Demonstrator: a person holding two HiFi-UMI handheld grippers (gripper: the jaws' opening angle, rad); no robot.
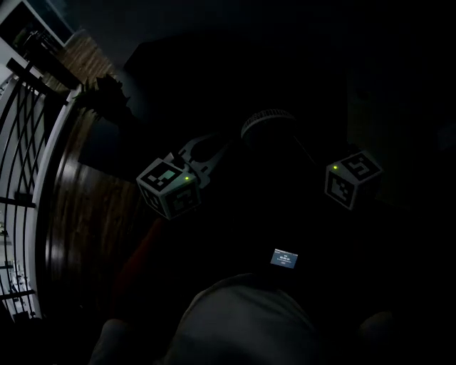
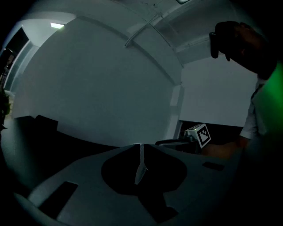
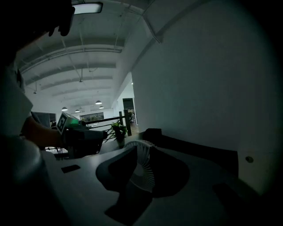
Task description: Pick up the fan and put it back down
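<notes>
Dim, near-dark indoor space: we look steeply down and most of the scene is lost in shadow.

At the centre, the fan point(image 1: 267, 125) shows only as the pale, ribbed curve of its round cage. It sits between the two grippers, in front of the person. We cannot tell what is under it, or whether it touches anything below.

In the right gripper view, the right gripper point(image 3: 141, 152) has its dark jaws pinching the white, ribbed fan cage from both sides. In the left gripper view, the left gripper point(image 2: 140, 150) has its jaws pressed almost together on a thin pale edge of the fan, seen edge-on.

From above, each gripper carries a marker cube with a small green light: the left cube point(image 1: 169, 187) is left of the fan, and the right cube point(image 1: 351, 178) is to its right. Each gripper view also shows the other gripper across the fan.

Nearer the person, a small lit screen point(image 1: 284, 259) glows below the fan.

Farther out, a dark railing point(image 1: 21, 164) and wood floor point(image 1: 92, 214) run along the left. The right gripper view shows a potted plant point(image 3: 117, 131) by the railing, ceiling lights point(image 3: 86, 8) and a plain pale wall point(image 3: 199, 88).
</notes>
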